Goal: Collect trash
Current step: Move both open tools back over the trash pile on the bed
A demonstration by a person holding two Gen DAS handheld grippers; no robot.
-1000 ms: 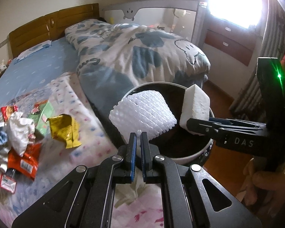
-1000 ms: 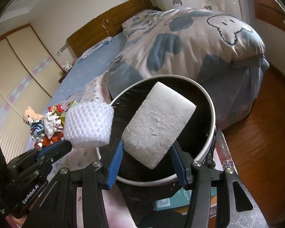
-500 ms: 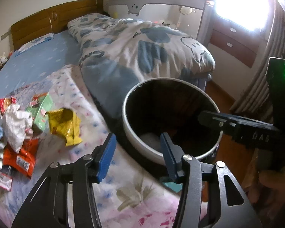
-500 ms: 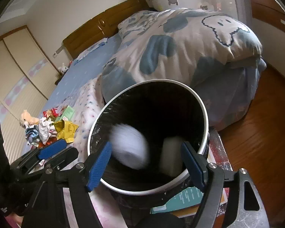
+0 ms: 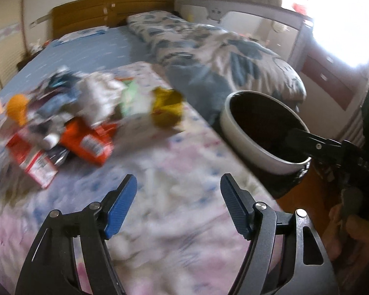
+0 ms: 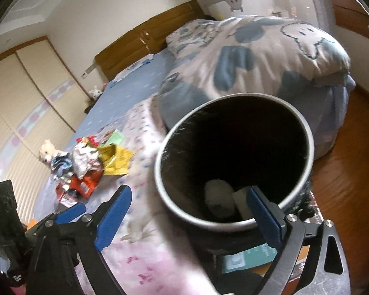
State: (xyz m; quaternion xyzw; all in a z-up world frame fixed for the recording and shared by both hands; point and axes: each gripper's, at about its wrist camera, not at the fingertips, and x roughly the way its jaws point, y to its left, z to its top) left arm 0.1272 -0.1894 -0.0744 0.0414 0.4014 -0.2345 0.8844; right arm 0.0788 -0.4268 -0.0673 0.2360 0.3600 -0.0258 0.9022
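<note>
A round white-rimmed bin (image 6: 305, 132) with a black liner stands beside the bed. At its bottom lie a white foam net (image 6: 217, 194) and a white foam block (image 6: 241, 200). My right gripper (image 6: 189, 204) hangs over the bin's near rim, its jaws opening, nothing between them. My left gripper (image 5: 178, 196) is over the flowered sheet, its jaws opening too, with nothing held. A blurred trash pile (image 5: 69, 120) of wrappers lies on the bed ahead and left of it, with a yellow wrapper (image 5: 167, 110) at its right; the trash pile (image 6: 86, 164) also shows left in the right wrist view.
A bunched quilt (image 6: 253, 56) with blue shapes lies behind the bin (image 5: 236, 127). A wooden headboard (image 5: 110, 9) closes the far end. A small plush toy (image 6: 46, 152) sits by the pile. A teal box (image 6: 248, 258) lies under the bin. A hand (image 5: 354, 228) holds the other tool at right.
Both grippers let go over the bin: the foam net and the foam block dropped into it. My left gripper then swung left toward the trash pile, and both pairs of jaws stand wider.
</note>
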